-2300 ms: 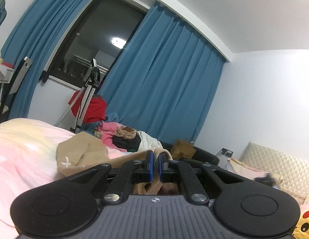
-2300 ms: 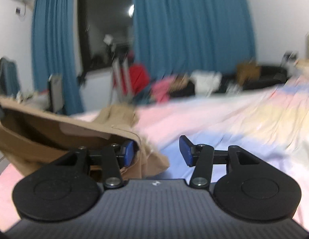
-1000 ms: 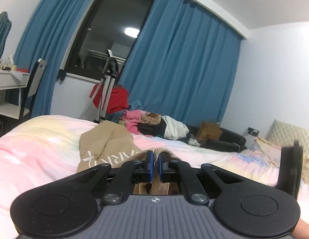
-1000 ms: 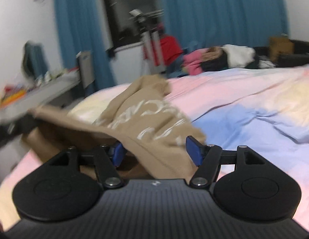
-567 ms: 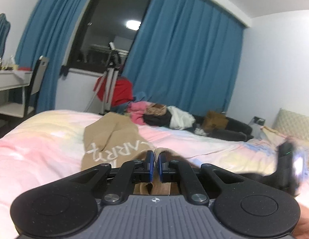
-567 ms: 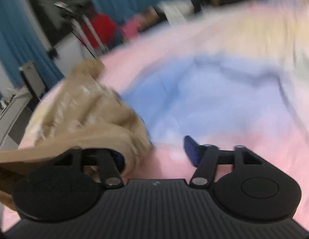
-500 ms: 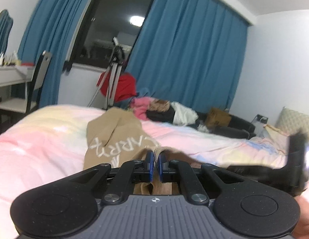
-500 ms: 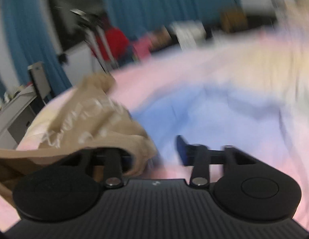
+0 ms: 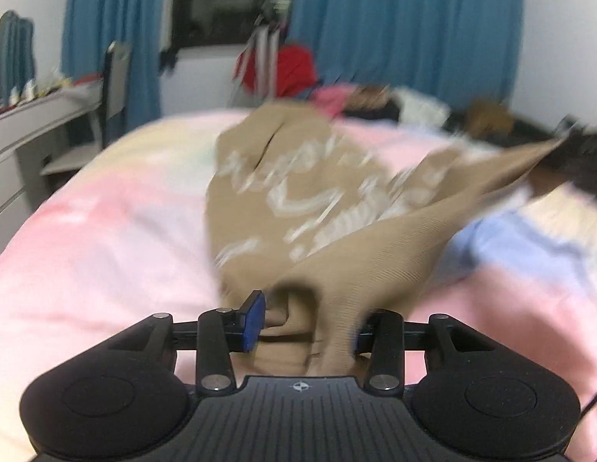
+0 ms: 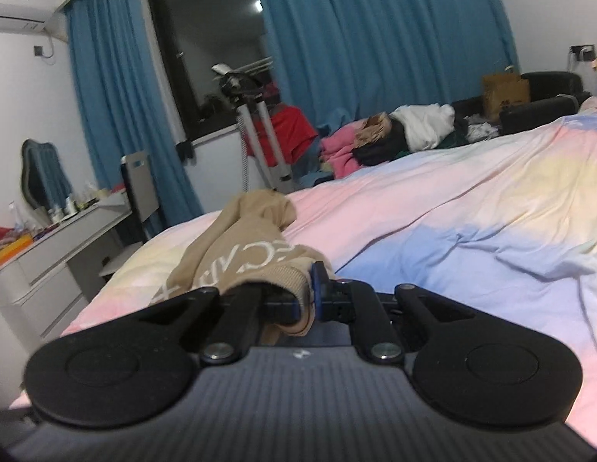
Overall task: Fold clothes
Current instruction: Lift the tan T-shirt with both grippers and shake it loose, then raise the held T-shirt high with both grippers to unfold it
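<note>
A tan sweatshirt (image 9: 317,200) with white lettering lies stretched across the pastel bedspread (image 9: 106,238); this view is blurred. My left gripper (image 9: 308,325) is open, its blue pads wide apart, with a fold of the sweatshirt hem lying loosely between them. In the right wrist view the sweatshirt (image 10: 236,254) runs away over the bed, and my right gripper (image 10: 306,288) is shut on its ribbed hem edge. The right gripper shows as a dark blur at the far right of the left wrist view, pulling the cloth taut.
A pile of mixed clothes (image 10: 398,134) lies at the bed's far edge before blue curtains (image 10: 375,38). A white desk (image 10: 48,254) and chair (image 10: 138,188) stand left. A tripod stand (image 10: 256,131) with red cloth is by the window. A cardboard box (image 10: 504,92) sits far right.
My left gripper has opened and let go of the sweatshirt hem. My right gripper has closed on the hem's other edge, and the sweatshirt now lies more spread over the bed.
</note>
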Available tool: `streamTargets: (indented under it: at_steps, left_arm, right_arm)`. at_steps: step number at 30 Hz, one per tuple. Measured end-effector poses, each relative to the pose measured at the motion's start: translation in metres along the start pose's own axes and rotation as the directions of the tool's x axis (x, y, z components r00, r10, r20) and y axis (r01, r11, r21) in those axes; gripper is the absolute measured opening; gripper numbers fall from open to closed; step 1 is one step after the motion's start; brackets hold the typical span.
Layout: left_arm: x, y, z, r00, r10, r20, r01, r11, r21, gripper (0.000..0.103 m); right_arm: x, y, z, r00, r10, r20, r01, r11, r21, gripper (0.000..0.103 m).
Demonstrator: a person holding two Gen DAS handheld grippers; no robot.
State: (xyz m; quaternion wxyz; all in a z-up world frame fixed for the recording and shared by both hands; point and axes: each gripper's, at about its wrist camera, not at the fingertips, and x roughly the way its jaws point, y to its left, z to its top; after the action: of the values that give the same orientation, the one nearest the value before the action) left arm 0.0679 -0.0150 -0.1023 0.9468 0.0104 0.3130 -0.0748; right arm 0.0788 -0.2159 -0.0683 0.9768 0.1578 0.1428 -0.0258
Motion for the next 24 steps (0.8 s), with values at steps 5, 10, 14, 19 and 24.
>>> streamTargets:
  at_steps: [5,10,14,19,24]
  left_arm:
    - [-0.001,0.019,-0.007,0.991,0.135,-0.013,-0.135,0.99,-0.047,0.065]
    - [-0.032,0.039,0.007,0.958,0.24,0.154,-0.209,0.958,-0.198,0.054]
    - [-0.066,0.037,0.021,0.906,0.255,0.337,-0.185,0.956,-0.227,0.029]
    - [-0.123,0.041,0.073,0.835,0.233,0.498,-0.097,0.954,-0.285,0.01]
    - [-0.199,0.04,0.161,0.727,0.207,0.655,-0.078,0.972,-0.22,0.007]
  right_arm:
    - [0.014,-0.008,-0.01,0.989,-0.142,-0.03,0.141,0.989,-0.037,0.015]
    - [0.033,-0.018,-0.021,0.978,-0.163,-0.13,0.162,0.987,-0.021,0.024]
    - [0.008,0.006,0.001,0.989,-0.135,0.063,0.139,0.988,-0.066,0.032]
    - [-0.026,0.042,0.058,0.964,-0.099,0.248,0.125,0.988,-0.091,0.031]
    - [-0.08,0.074,0.145,0.922,-0.04,0.384,0.073,0.995,-0.073,0.031]
